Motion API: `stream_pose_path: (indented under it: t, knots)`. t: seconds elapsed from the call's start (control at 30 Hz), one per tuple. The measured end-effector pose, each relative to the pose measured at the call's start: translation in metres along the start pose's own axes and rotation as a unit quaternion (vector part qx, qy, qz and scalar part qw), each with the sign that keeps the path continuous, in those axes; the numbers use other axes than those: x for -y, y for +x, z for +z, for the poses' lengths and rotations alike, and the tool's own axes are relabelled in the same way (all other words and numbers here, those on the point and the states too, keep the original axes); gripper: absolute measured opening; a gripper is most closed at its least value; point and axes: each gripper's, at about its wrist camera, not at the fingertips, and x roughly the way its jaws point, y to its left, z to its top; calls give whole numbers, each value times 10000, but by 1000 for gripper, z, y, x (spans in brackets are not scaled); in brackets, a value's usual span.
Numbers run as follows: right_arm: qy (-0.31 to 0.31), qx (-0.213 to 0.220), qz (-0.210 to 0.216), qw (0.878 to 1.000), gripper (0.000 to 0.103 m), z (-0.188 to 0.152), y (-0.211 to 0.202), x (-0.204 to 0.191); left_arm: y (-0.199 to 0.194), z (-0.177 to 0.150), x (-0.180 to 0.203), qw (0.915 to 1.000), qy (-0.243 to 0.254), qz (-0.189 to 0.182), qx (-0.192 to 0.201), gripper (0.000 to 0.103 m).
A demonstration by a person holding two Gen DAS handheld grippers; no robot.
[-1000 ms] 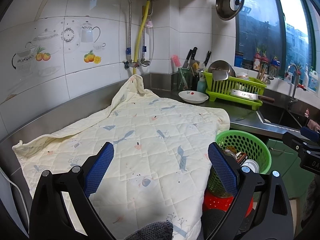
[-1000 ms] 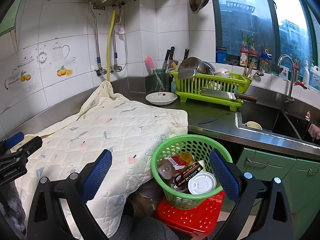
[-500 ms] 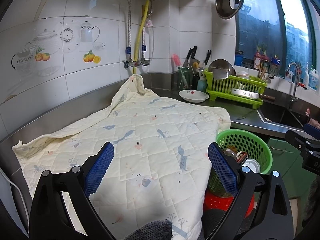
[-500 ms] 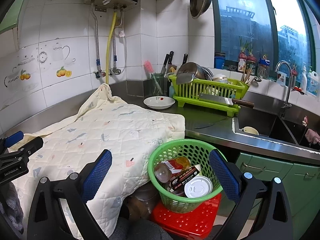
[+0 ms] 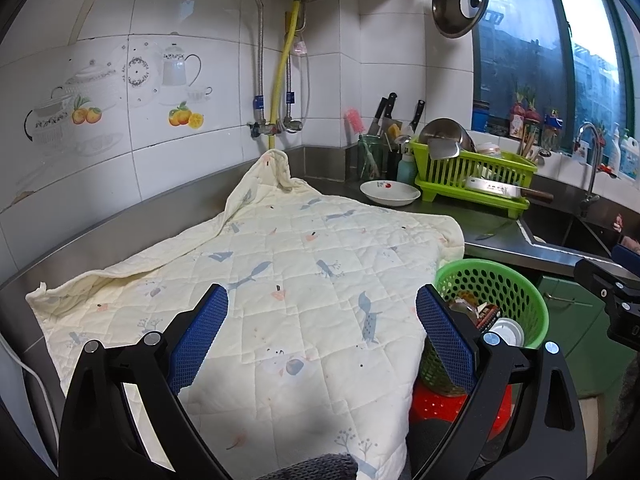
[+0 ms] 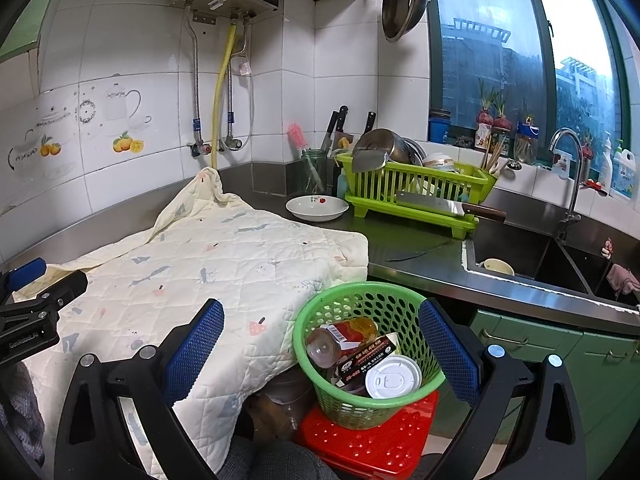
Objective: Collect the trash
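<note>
Several trash pieces, a bottle (image 6: 338,338) and a lidded cup (image 6: 394,376), lie in the green basket (image 6: 400,308) on a red stool (image 6: 372,440), just beside the counter (image 6: 420,258) edge. A quilted cloth (image 5: 280,280) covers the counter and hangs over its front edge beside the basket. Both the left hand-held gripper (image 5: 320,336) and the right hand-held gripper (image 6: 320,344) are wide open and hold nothing.

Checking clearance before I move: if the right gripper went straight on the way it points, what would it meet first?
Probably the green perforated plastic basket of trash: the open right gripper frames it directly, above the red plastic stool. Depth is unclear.
</note>
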Motion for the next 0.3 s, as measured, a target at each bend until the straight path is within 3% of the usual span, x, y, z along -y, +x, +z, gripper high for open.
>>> stream_pose_path:
  t: [0.3]
  knots:
    - [16, -5, -2, 10000, 95, -1, 0, -1, 1, -2, 0, 10000, -13, -23, -49, 94]
